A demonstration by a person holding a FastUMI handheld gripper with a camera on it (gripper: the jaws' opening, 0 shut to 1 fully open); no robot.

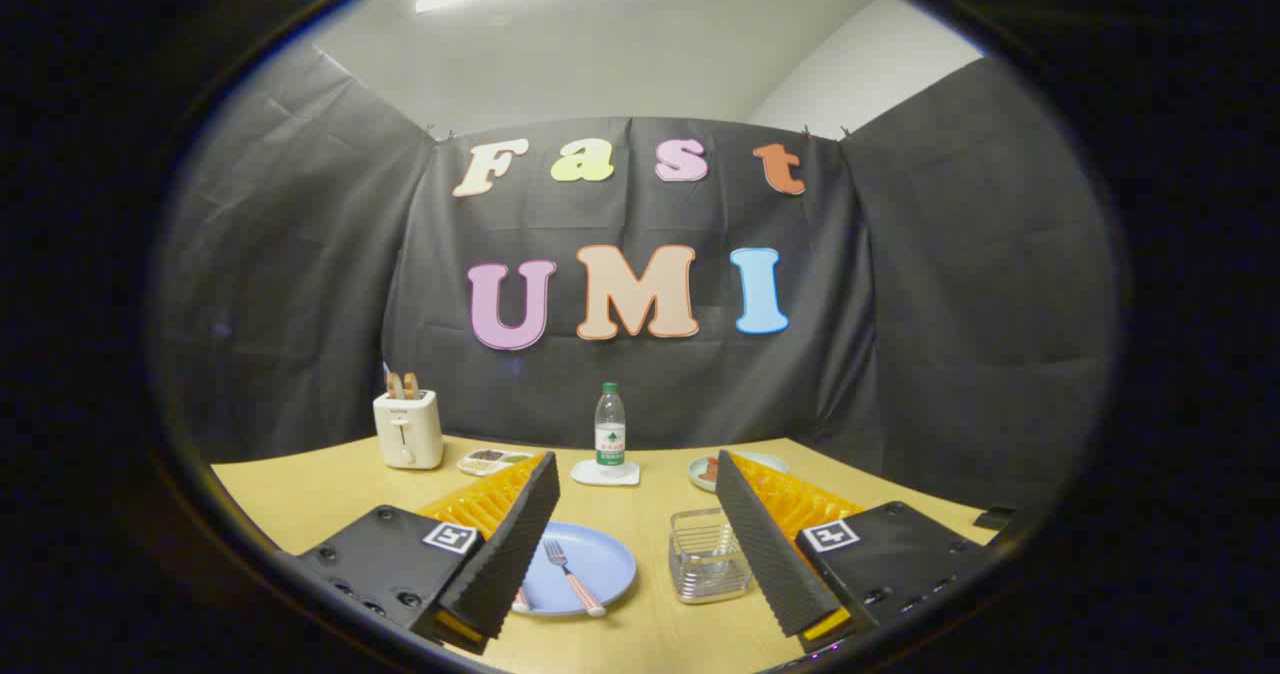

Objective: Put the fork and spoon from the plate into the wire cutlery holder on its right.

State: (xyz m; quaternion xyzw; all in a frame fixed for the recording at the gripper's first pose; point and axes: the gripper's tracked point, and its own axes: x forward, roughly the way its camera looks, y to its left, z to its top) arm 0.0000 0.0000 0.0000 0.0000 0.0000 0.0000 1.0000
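A light blue plate [600, 557] lies on the wooden table, between my fingers and nearer the left one. On it rests a fork [570, 572] with a pink handle, tines pointing away. A second pink handle end [521, 600], probably the spoon, peeks out from behind the left finger; the rest of it is hidden. The square wire cutlery holder [705, 555] stands to the right of the plate, close to the right finger. My gripper [640, 544] hovers above the table, open wide, with nothing between its fingers.
At the back of the table stand a white toaster [408, 429] with bread slices, a small tray of food [494, 461], a water bottle [610, 429] on a white coaster, and a plate with food [706, 469]. Black cloth walls close the booth.
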